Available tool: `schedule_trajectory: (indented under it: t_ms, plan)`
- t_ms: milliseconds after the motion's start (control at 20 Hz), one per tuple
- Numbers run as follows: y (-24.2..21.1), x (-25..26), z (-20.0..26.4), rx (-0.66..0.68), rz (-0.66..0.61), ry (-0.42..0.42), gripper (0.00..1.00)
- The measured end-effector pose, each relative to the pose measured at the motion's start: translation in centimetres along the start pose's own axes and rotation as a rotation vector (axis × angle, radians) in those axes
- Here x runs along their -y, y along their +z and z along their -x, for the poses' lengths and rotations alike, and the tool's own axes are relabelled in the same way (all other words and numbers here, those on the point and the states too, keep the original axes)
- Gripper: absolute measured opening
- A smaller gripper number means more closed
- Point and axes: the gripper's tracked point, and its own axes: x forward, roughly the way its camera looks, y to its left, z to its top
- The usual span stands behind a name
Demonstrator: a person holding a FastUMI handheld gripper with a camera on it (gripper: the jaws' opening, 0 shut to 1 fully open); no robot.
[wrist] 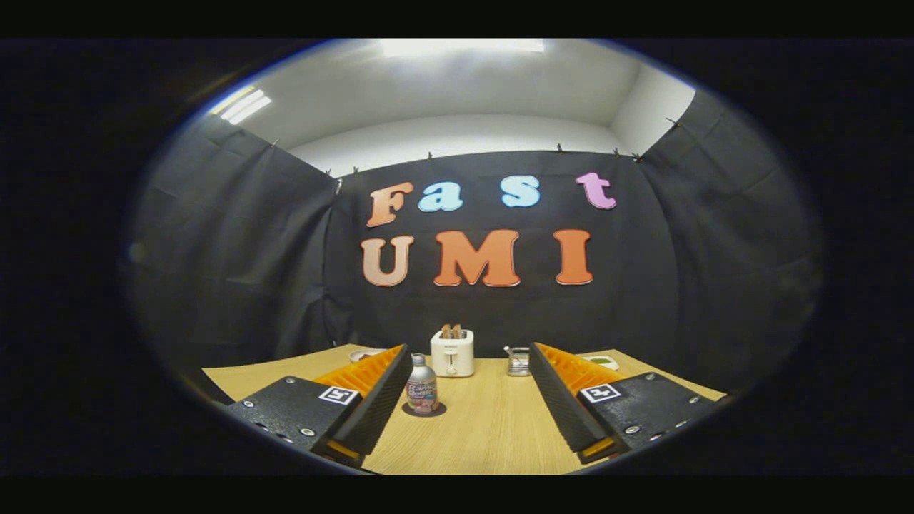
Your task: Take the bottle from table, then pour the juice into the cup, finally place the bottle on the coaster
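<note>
A: What is the hand-held gripper [471,360] doing?

B: Its two fingers stand wide apart and hold nothing. Each finger is a long wedge with a ribbed, saw-toothed inner face and a flat plate behind it that carries a small square marker and a few screws.

A: And the bottle?

B: The bottle [422,385] stands upright on a dark round coaster [424,410], just beside the tip of the left finger, on its inner side. I cannot tell whether the finger touches it. It has a rounded shoulder, a short neck with a pale cap, and a printed wrap around its body. The coaster is thin and flat, a disc only a little broader than the bottle's base.

A: What does it all rest on?

B: A worktop [485,428] of pale wood with a fine straight grain, smooth and matt.

A: Anything beyond the fingers?

B: At the far edge of the worktop, a white toaster [452,353] with rounded corners and two brown slices standing in its slots. To its right, near the right finger's tip, a small clear container [518,361], glassy or metallic; I cannot make out its contents. A white dish [604,361] with something green shows past the right finger, and the rim of another pale dish [360,354] past the left one.
</note>
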Motion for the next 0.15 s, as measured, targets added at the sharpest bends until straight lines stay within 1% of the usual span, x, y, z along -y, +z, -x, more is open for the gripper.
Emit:
schedule_trajectory:
  t_ms: [150]
  plan:
    - [0.46,-0.06,0.26,0.018,0.005,0.005,0.97]
